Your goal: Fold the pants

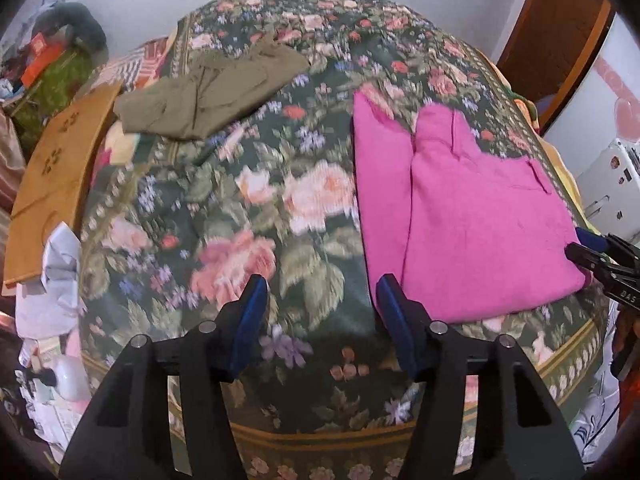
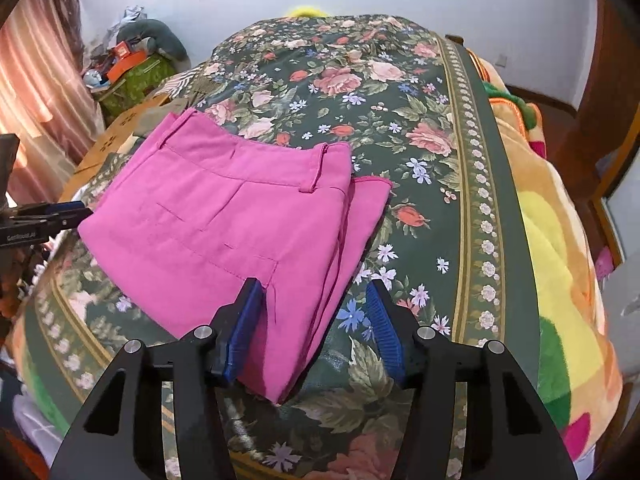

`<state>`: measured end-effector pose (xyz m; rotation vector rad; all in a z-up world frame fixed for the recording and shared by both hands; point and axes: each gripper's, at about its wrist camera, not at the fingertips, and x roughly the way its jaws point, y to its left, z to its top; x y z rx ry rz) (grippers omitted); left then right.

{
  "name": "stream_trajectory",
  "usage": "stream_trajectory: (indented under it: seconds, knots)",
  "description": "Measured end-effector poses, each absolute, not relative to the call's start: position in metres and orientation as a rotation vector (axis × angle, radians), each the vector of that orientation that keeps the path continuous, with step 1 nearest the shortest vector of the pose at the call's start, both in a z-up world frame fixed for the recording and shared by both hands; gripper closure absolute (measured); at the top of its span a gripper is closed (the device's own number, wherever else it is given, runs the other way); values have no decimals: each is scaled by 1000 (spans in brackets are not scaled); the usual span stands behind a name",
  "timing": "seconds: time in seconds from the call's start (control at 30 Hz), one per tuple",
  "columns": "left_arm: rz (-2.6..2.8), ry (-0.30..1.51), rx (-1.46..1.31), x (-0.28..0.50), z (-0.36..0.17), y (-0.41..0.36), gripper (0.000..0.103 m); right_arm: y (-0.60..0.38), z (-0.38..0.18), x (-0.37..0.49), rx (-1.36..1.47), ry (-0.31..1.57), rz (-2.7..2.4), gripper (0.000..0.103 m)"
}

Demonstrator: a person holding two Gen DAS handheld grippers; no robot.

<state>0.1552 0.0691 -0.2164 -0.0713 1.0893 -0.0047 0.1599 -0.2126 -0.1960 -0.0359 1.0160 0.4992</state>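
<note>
Pink pants lie folded flat on the floral bedspread; in the right wrist view the waistband with belt loops is at the far side. My left gripper is open and empty, just left of the pants' near left edge. My right gripper is open, its left finger above the pants' near corner, holding nothing. The right gripper's tips show at the pants' right edge in the left wrist view. The left gripper shows at the pants' left corner.
Olive-green pants lie folded at the bed's far left. A wooden board runs along the left edge, with cluttered boxes beyond. A colourful blanket lies along the bed's right side. A wooden door is at far right.
</note>
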Motion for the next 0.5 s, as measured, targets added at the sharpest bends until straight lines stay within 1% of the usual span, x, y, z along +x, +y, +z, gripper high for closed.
stream_trajectory:
  seconds: [0.2, 0.37, 0.43, 0.47, 0.5]
  knots:
    - [-56, 1024, -48, 185, -191, 57, 44, -214, -174, 174, -13, 972, 485, 53]
    - [-157, 1004, -29, 217, -183, 30, 45, -208, -173, 196, 10, 950, 487, 53]
    - [-191, 1016, -8, 231, -189, 15, 51, -204, -176, 204, 7, 947, 488, 54]
    - [-199, 1025, 1, 235, -192, 11, 57, -202, -178, 207, 5, 950, 489, 57]
    - [-212, 1037, 8, 241, -196, 5, 60, -200, -181, 211, 3, 957, 492, 65]
